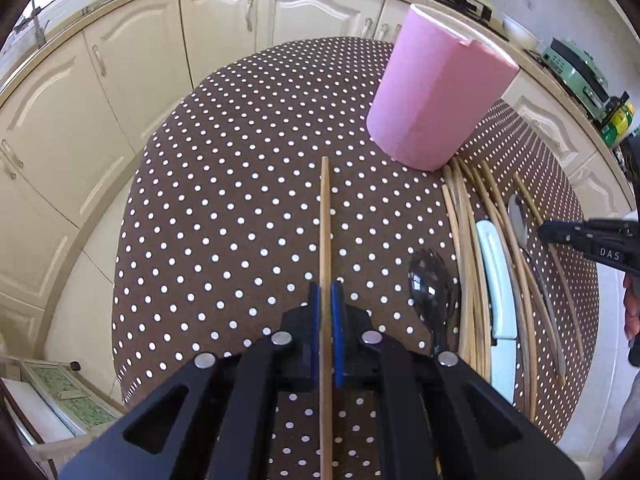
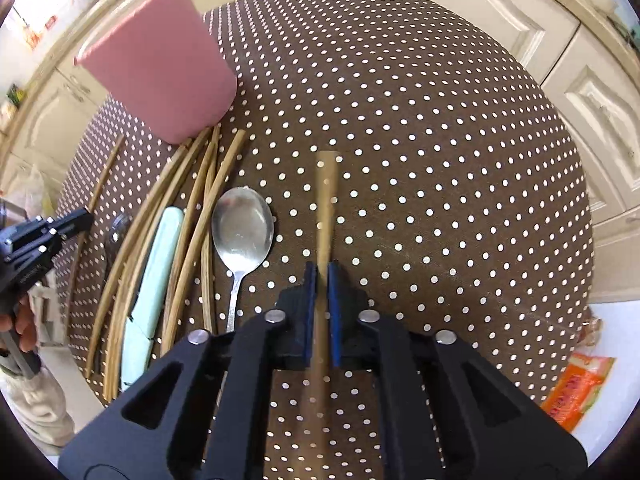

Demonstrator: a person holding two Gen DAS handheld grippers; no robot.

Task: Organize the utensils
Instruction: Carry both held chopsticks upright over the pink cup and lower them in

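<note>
Cream cupboards ring the dotted bench point(image 1: 240, 200). Left tongs point(image 1: 326, 292) clamp one chopstick point(image 1: 325, 216); right tongs point(image 2: 322, 272) clamp another chopstick point(image 2: 325, 208), spoon point(image 2: 242, 228) just left.

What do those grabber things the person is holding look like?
Both the left gripper and the right gripper are black, angular frames with triangular cut-outs and round silver bolts. Their jaws have blue pads. White letters are printed on the side of the right one. A light-coloured sleeve shows by the left one.

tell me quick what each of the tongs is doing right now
Left tongs: closed on a chopstick.
Right tongs: closed on another chopstick, which looks blurred.
</note>
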